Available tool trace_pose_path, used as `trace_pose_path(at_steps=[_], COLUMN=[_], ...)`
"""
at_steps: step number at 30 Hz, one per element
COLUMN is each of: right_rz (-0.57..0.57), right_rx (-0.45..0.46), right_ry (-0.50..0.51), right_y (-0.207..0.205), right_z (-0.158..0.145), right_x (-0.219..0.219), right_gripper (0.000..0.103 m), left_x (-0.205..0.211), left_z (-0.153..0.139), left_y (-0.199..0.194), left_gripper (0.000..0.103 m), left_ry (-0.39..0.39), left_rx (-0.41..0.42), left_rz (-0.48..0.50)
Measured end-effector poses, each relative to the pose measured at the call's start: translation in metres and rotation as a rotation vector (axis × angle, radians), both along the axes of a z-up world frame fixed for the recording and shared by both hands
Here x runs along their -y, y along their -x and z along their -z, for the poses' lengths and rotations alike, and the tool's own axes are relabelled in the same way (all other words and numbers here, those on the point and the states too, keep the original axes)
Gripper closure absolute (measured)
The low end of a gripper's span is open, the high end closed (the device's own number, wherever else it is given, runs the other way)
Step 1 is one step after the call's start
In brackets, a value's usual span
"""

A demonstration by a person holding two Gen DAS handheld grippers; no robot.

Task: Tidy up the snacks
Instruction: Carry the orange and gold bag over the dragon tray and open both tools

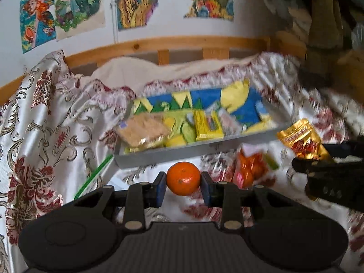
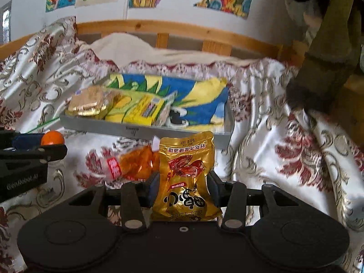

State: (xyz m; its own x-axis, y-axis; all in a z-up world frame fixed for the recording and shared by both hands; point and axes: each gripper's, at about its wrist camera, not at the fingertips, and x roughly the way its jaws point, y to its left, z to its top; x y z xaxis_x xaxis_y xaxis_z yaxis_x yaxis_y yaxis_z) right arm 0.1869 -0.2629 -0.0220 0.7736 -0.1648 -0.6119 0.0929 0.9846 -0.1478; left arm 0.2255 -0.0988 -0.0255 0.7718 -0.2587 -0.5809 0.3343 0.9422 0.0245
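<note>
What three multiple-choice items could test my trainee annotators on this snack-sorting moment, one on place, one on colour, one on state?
1. Where does the orange bag lie?
A. in the tray
B. on the cloth before the tray
C. in a gripper

2. What colour is the packet in the right gripper?
A. gold
B. green
C. white

3. What is the left gripper doing?
A. hanging open
B. clamping the tangerine
C. gripping the tray

Answers: B, it rests on the patterned cloth; A, shiny gold foil; B, both pads press the fruit.
</note>
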Motion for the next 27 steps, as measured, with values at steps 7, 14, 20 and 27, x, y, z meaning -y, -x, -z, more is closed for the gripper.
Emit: trace_pose_path(at_steps=[7,14,20,27], right_rz=[-0.015,-0.036,-0.021,-0.096], right_rx=[0.17,0.323,0.339,0.295], right_ry=[0.023,-0.007,-0.024,-0.037], right_y=[-0.004,-0.042,-0.092,-0.132], right_z=[-0.024,-0.031,-0.022,0.003], right_x=[0.007,0.041,0.056,0.073], right_gripper=[0.056,0.056,0.056,0.056], left_x=[0.004,0.023,0.05,0.071], left_z=[-0.025,-0.033,-0.018,0.012], left_y=[-0.015,-0.058,-0.109,-0.154], left_gripper=[0.068,0.068,0.068,0.068], left_ry=[0.099,0.132,0.137,0.132], left_rx=[0.058,0.084,0.049,-0.018], left_rz=[-0.011,-0.046,-0.049,-0.061])
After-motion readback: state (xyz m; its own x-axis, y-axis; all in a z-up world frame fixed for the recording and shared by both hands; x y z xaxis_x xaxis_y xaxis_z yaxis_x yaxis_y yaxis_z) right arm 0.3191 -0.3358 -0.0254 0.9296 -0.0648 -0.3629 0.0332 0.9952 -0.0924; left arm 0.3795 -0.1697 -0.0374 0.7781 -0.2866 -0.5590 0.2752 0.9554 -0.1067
